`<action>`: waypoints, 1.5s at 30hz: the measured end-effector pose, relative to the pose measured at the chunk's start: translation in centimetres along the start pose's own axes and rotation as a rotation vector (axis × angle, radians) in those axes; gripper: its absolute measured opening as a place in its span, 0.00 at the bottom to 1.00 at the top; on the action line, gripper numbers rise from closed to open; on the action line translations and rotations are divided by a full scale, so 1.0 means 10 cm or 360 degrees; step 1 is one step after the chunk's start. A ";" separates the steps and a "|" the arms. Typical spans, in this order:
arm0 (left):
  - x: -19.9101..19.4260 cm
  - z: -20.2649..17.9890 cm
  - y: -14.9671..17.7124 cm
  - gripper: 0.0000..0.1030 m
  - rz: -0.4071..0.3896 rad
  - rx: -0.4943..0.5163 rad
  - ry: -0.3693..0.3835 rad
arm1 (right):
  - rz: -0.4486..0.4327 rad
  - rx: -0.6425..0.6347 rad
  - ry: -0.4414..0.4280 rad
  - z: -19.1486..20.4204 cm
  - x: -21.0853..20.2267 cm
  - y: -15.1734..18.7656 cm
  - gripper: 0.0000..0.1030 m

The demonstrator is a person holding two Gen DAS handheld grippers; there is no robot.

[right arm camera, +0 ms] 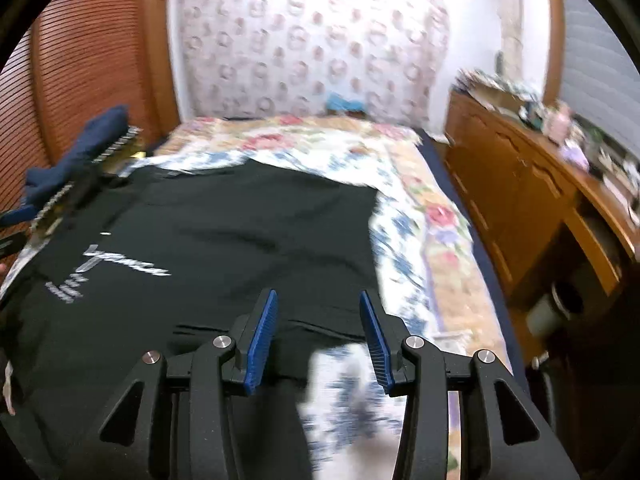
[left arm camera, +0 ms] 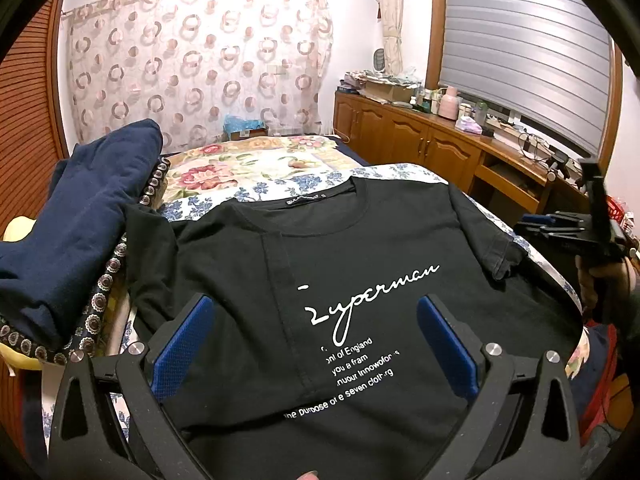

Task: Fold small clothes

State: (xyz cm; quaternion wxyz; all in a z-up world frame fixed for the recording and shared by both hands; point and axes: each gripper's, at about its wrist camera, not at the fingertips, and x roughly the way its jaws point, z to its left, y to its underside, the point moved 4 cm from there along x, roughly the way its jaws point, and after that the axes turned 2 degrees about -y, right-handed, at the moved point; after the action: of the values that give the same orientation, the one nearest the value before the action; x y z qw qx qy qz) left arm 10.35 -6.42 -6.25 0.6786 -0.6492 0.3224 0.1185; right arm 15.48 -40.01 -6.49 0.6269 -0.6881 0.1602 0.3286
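Black T-shirt (left arm camera: 360, 248) flat on bedspread (right arm camera: 424, 216), left gripper (left arm camera: 316, 344) spread wide, right gripper (right arm camera: 318, 332) parted, both empty.

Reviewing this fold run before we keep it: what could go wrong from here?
1. The black T-shirt has its left side already folded in; a careless grab may undo that fold.
2. The navy garment lies right beside the shirt's left edge and could get snagged.
3. The right gripper stands open over the hem corner and may pinch the floral bedsheet too.
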 end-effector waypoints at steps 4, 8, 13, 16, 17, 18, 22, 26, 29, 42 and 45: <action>0.02 0.01 0.01 0.99 0.0010 -0.0012 0.0001 | 0.0113 0.0095 0.0001 -0.17 0.26 0.01 0.43; 0.02 0.00 0.03 0.99 0.0020 -0.0007 0.0000 | 0.0160 0.0141 -0.0003 -0.25 0.39 0.01 0.43; 0.02 0.00 0.05 0.99 0.0026 -0.0018 0.0004 | 0.0165 0.0116 -0.0008 -0.27 0.36 -0.04 0.43; 0.04 0.01 0.06 0.99 0.0032 -0.0024 0.0004 | 0.0177 0.0060 -0.0015 -0.23 0.32 -0.08 0.23; 0.04 0.02 0.07 0.99 0.0032 -0.0025 0.0004 | 0.0182 0.0057 -0.0036 -0.24 0.32 -0.10 0.18; 0.04 0.02 0.07 0.99 0.0031 -0.0026 0.0004 | 0.0190 0.0055 -0.0046 -0.24 0.34 -0.11 0.09; 0.05 0.05 0.09 0.99 0.0029 -0.0035 0.0000 | 0.0202 0.0050 -0.0113 -0.21 0.34 -0.18 0.04; 0.08 0.12 0.11 0.99 0.0039 -0.0071 -0.0025 | 0.0129 0.0048 -0.0190 -0.10 0.38 -0.44 0.04; 0.08 0.16 0.12 0.99 0.0043 -0.0088 -0.0023 | 0.0071 -0.0017 -0.0255 0.12 0.37 -0.69 0.04; 0.06 0.25 0.16 0.99 0.0042 -0.0102 -0.0047 | 0.0062 -0.0143 -0.0420 0.69 0.73 -1.21 0.21; 0.06 0.30 0.15 0.99 0.0037 -0.0111 -0.0055 | 0.0048 -0.0148 -0.0389 0.59 0.75 -1.24 0.40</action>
State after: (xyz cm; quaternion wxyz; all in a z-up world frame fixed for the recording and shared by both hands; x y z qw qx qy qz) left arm 10.76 -3.48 -7.93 0.6597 -0.6666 0.3137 0.1487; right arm 27.28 -30.85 -1.99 0.6041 -0.6687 0.0774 0.4266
